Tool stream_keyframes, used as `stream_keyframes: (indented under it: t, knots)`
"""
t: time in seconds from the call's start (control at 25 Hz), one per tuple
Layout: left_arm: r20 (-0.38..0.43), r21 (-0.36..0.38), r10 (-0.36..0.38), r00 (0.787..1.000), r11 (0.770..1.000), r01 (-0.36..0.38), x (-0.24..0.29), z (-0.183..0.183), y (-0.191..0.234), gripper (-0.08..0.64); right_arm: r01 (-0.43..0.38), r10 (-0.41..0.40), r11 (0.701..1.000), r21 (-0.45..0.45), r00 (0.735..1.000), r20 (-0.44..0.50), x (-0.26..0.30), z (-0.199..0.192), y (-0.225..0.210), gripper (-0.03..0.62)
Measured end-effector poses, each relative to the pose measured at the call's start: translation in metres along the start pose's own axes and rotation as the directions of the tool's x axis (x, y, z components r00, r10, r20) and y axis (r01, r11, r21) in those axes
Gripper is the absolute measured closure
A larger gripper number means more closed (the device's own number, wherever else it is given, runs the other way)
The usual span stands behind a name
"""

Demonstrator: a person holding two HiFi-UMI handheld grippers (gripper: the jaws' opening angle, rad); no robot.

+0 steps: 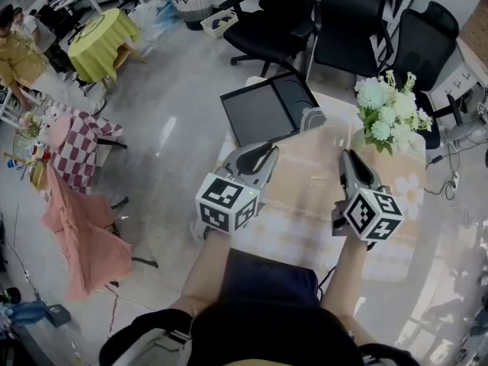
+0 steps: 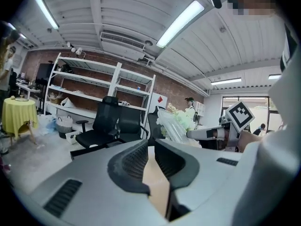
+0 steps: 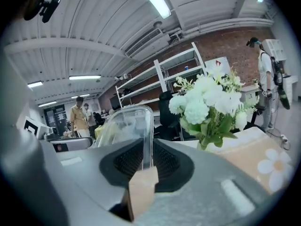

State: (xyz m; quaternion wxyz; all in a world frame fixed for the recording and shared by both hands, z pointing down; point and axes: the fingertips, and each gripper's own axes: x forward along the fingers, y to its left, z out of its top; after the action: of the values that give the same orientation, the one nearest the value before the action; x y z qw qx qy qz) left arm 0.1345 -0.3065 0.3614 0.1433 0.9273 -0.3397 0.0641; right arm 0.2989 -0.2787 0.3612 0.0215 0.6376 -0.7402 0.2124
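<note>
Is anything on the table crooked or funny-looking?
Yes. The black tray at the far end sits crooked compared with the tablecloth and seems to poke out past the table's edge, so it might tip off. The flowers stand upright, and nothing looks spilled.

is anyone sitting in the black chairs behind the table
No, in the head view the black chairs beyond the table all show bare seats.

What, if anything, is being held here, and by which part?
The right tongs pinch the clear container by its thin side wall. The left tongs are nearly closed on nothing.
</note>
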Motion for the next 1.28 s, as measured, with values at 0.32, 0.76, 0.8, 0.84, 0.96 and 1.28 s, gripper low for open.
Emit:
stream_keyframes:
  t: [0.32, 0.76, 0.8, 0.84, 0.96, 1.28]
  knots:
    - [0.159, 0.062, -0.029, 0.987, 0.998, 0.019, 0.0, 0.045, -0.016, 0.509, 0.051, -0.056, 0.998, 0.031, 0.98, 0.189, -0.029, 0.048, -0.004, 0.529]
    - [0.18, 0.104, -0.065, 0.981, 0.993, 0.047, 0.001, 0.05, -0.035, 0.51, 0.136, -0.135, 0.991, 0.017, 0.944, 0.302, -0.059, 0.06, -0.01, 0.529]
    - [0.179, 0.107, -0.064, 0.982, 0.993, 0.046, 0.001, 0.049, -0.035, 0.509, 0.136, -0.135, 0.991, 0.018, 0.943, 0.303, -0.06, 0.059, -0.01, 0.529]
    - [0.177, 0.108, -0.064, 0.982, 0.993, 0.046, 0.0, 0.048, -0.035, 0.509, 0.136, -0.135, 0.991, 0.019, 0.943, 0.303, -0.06, 0.058, -0.01, 0.529]
    - [0.175, 0.103, -0.066, 0.982, 0.994, 0.049, 0.0, 0.046, -0.036, 0.509, 0.137, -0.136, 0.99, 0.018, 0.944, 0.3, -0.061, 0.056, -0.009, 0.529]
    - [0.161, 0.092, -0.072, 0.984, 0.994, 0.058, -0.003, 0.04, -0.037, 0.51, 0.147, -0.145, 0.989, 0.016, 0.947, 0.287, -0.065, 0.051, -0.008, 0.529]
